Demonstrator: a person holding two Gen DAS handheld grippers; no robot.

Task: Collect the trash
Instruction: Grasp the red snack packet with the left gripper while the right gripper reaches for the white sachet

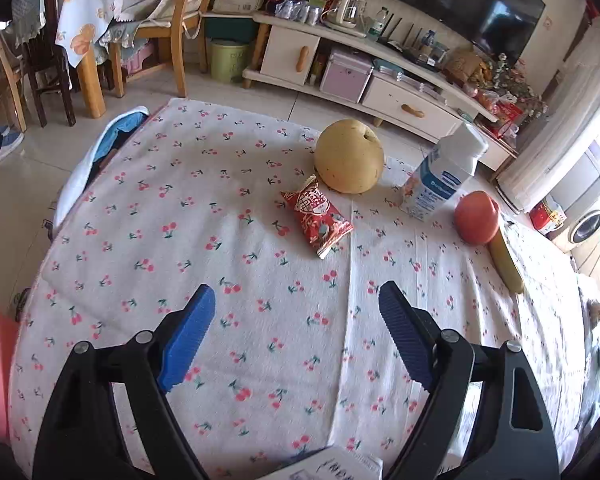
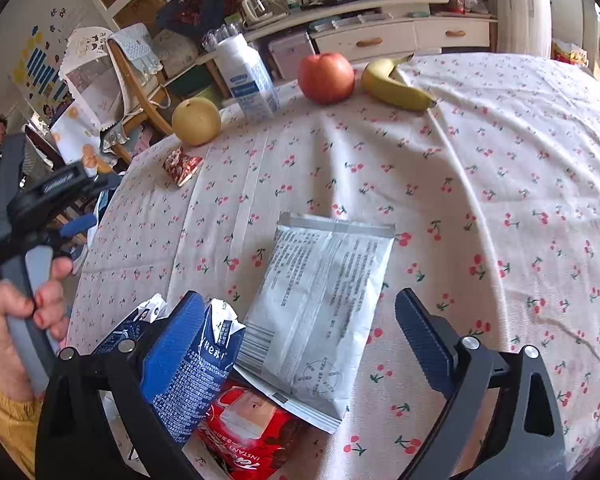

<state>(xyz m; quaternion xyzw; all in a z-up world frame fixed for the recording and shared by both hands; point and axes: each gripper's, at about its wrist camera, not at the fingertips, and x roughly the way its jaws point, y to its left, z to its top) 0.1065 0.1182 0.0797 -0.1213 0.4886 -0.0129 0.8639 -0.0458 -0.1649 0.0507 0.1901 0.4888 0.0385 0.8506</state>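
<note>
red packet (image 2: pixel 246 432): "instant" in white capitals, seen upside down; larger white brand letters beside it were cut off, unreadable
white sachet (image 2: pixel 320 312): dense small print and a barcode, too small to read
blue carton (image 2: pixel 198 364): white print, not legible
milk bottle (image 2: pixel 248 76): blue label, text too blurred
red snack bag (image 1: pixel 316 216): pattern only, no readable words

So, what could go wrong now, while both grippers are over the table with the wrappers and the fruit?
1. The right gripper is open over overlapping trash: white packet, blue carton, red packet. Closing may catch only one or push the others aside.
2. The small red wrapper lies close against the pear; the open left gripper could knock the pear and roll it.
3. The cloth is creased, so the fingers might snag it.
</note>
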